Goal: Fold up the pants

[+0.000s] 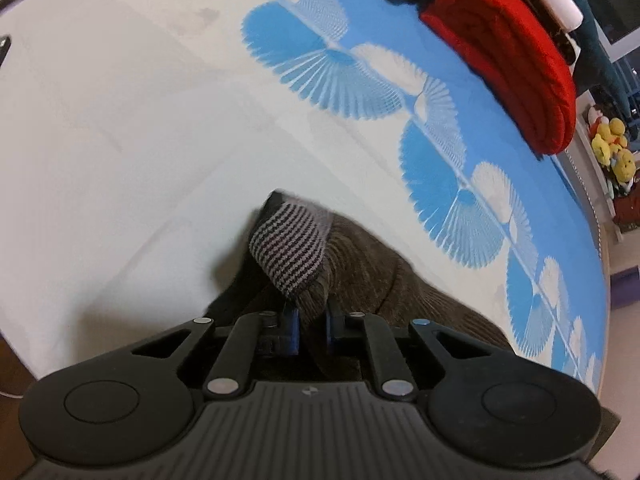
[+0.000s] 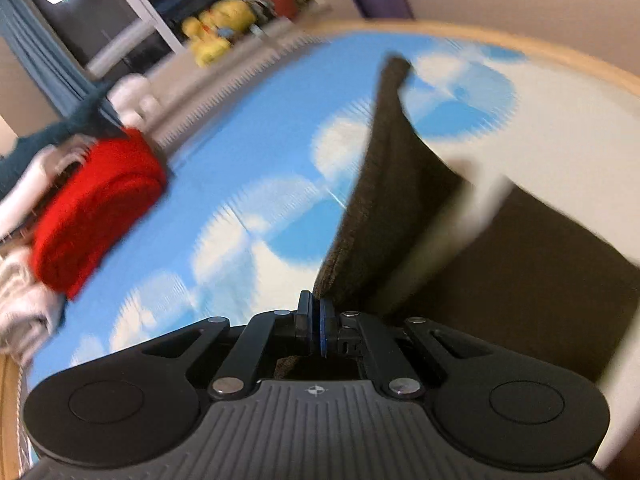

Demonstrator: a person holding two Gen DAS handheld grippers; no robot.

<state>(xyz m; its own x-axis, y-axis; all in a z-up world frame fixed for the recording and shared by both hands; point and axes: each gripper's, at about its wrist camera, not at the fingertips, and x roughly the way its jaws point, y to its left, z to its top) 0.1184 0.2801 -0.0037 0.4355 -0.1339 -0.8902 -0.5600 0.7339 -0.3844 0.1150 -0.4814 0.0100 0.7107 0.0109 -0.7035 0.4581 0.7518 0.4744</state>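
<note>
Bed sheet (image 1: 120,120), cream w/ blue fan print, under everything. Brown pants (image 1: 360,264) lifted off it: left gripper (image 1: 312,320) jaws clamp striped waistband, right gripper (image 2: 317,320) jaws nearly closed on pants' edge. Red blanket (image 2: 96,208) and yellow plush toys (image 2: 216,36) near bed's far edge.

The pants (image 1: 372,264) are dark brown corduroy with a grey-and-black striped cuff (image 1: 288,248) at the frame's centre. The bedsheet (image 1: 120,140) is cream at left, sky blue at right, printed with blue and white fan shapes. A bright red blanket (image 1: 516,56) lies upper right; yellow plush toys (image 1: 612,148) sit at the right edge.
</note>
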